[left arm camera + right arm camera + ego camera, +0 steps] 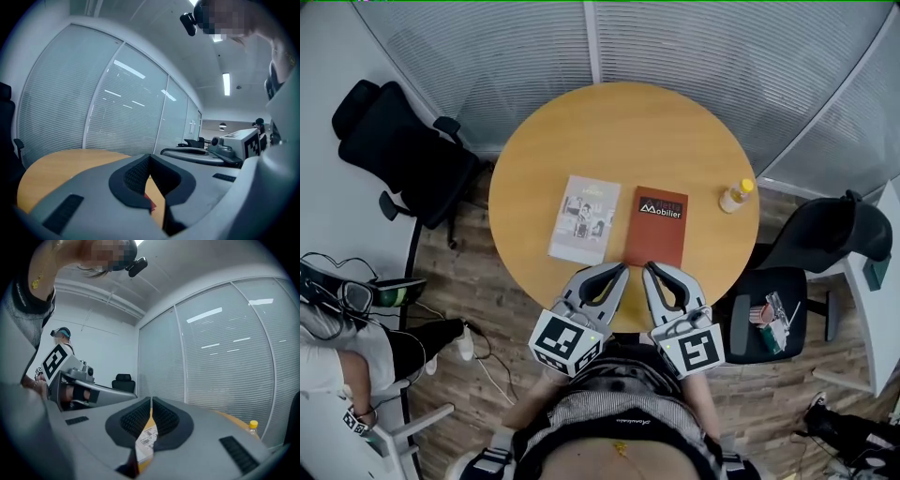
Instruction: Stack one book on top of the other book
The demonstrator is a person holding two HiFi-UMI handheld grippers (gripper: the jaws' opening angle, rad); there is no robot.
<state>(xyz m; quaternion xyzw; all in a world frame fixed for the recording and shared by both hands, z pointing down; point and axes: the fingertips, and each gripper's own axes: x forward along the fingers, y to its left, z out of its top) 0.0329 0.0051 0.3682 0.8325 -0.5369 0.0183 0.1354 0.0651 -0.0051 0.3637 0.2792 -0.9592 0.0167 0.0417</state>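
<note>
gap separates white book (584, 219) from red book (656, 226); left claw (622, 268) and right claw (648, 267), both closed empty, over table's (534, 150) near edge.

round wooden table (581, 141), yellow-capped bottle (736, 196), black chairs (403, 150)

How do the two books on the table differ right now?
The left book has a pale cover with pictures; the right book is rust-red with a dark title label. The right book lies nearer the bottle than the left book. Both lie flat, closed, side by side, unstacked.
</note>
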